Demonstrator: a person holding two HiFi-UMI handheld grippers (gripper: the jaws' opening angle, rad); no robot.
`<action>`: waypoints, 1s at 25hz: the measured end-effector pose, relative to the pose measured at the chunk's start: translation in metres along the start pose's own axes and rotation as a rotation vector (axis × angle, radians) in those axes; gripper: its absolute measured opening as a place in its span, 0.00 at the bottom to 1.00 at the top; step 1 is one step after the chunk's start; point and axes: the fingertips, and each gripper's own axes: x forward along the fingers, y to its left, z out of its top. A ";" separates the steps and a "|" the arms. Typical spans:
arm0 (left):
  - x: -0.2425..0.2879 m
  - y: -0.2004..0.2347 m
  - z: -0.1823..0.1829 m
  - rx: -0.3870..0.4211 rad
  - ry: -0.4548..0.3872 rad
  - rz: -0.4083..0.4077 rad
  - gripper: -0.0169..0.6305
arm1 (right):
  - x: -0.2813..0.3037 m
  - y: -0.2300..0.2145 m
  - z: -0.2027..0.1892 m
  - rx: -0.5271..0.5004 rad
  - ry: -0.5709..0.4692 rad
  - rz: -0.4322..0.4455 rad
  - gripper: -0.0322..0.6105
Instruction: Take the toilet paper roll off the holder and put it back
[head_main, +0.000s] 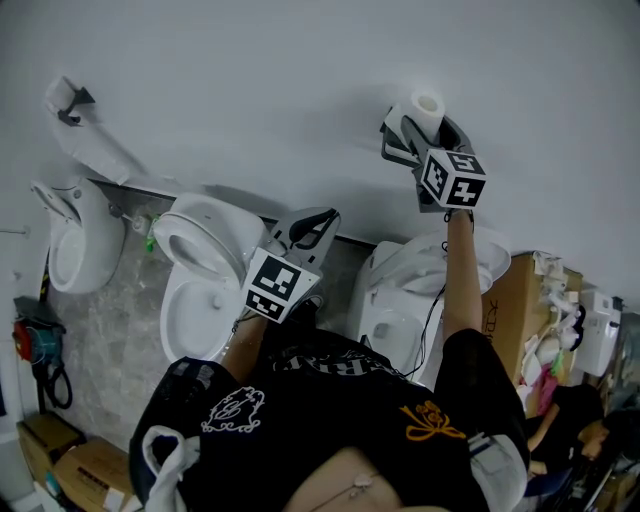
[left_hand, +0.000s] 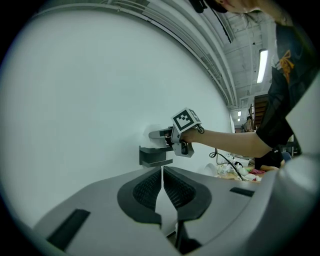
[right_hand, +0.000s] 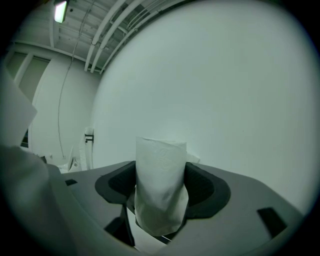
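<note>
L gripper (left_hand: 162, 185) hangs low, close to the body, pads pressed together w/ nothing in them. R gripper (right_hand: 160, 186) is out at the wall (head_main: 250, 80), pads pinching the roll (right_hand: 161, 165) by its sides. The roll's long axis stands upright betw. the pads. Holder (left_hand: 155, 156) sits on the wall just below R gripper, so the roll lies just above it; can't tell if they touch. R gripper is much nearer, so seating the roll prob. falls to it.

No print can be read for sure. The cardboard box (head_main: 506, 300) at three o'clock bears dark lettering, too small to read. The shirt (head_main: 330, 405) at six o'clock shows emblems only.
</note>
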 end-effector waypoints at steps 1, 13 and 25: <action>0.000 0.000 0.000 -0.001 0.000 0.000 0.07 | 0.000 0.000 0.000 0.001 -0.001 0.000 0.52; -0.005 -0.007 0.002 0.008 0.001 -0.013 0.07 | -0.025 0.004 -0.004 0.034 -0.021 0.008 0.59; -0.012 -0.034 0.002 0.022 0.019 -0.043 0.07 | -0.100 0.039 -0.016 0.104 -0.077 0.072 0.59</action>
